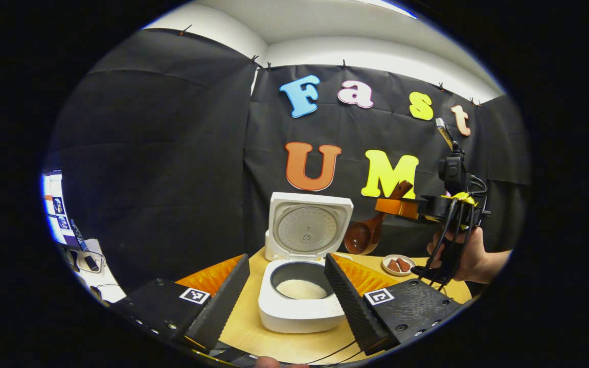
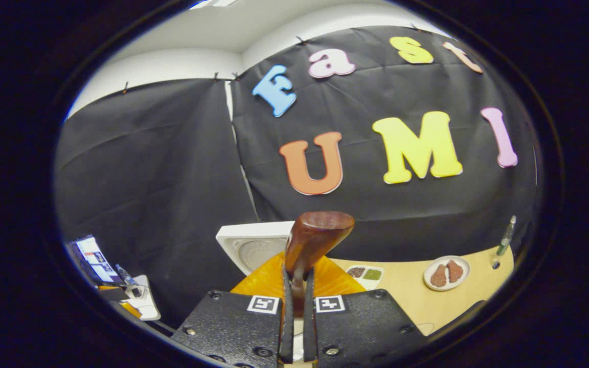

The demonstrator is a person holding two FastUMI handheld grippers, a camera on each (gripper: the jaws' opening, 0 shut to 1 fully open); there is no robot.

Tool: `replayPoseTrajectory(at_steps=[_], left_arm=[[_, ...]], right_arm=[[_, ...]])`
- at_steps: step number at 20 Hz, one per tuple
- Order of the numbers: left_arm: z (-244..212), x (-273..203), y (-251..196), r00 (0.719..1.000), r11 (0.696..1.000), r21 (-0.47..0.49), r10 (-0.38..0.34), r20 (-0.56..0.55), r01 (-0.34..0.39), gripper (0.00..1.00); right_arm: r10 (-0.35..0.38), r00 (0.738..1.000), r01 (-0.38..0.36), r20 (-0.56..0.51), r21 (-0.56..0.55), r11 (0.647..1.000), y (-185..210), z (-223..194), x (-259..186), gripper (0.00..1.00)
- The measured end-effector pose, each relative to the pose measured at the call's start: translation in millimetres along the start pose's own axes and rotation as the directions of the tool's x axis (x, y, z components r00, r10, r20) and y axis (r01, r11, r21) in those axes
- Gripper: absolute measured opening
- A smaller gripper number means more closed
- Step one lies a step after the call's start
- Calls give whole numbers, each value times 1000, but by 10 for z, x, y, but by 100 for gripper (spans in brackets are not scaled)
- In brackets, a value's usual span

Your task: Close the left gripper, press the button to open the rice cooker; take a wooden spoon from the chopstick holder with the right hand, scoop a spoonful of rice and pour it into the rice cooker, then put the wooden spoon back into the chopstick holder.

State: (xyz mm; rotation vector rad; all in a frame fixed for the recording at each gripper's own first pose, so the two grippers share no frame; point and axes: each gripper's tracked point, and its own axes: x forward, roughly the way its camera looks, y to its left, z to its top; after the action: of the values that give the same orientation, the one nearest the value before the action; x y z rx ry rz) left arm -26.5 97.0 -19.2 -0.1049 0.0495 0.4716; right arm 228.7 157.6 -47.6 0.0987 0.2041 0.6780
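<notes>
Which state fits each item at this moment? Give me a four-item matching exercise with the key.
Items:
1. rice cooker lid
2. wooden spoon
3. left tongs
4. small plate

States:
A. open, around nothing
B. clamped between the right tongs
C. raised upright, the pot below showing rice
D. resting on the table, carrying brown pieces

Pairs: 1-C, 2-B, 3-A, 4-D
</notes>
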Motion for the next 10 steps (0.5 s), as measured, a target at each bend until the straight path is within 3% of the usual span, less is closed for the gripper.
replayPoseTrajectory(at_steps=[5, 10], left_arm=[[-34, 63, -420, 998, 997, 24, -69, 2, 69, 94], [-43, 115, -790, 993, 992, 47, -120, 1, 120, 94]], right_arm=[[-143, 988, 141, 51, 44, 989, -927, 232, -655, 10], [-304, 951, 300, 48, 82, 951, -1882, 132, -1327, 12]])
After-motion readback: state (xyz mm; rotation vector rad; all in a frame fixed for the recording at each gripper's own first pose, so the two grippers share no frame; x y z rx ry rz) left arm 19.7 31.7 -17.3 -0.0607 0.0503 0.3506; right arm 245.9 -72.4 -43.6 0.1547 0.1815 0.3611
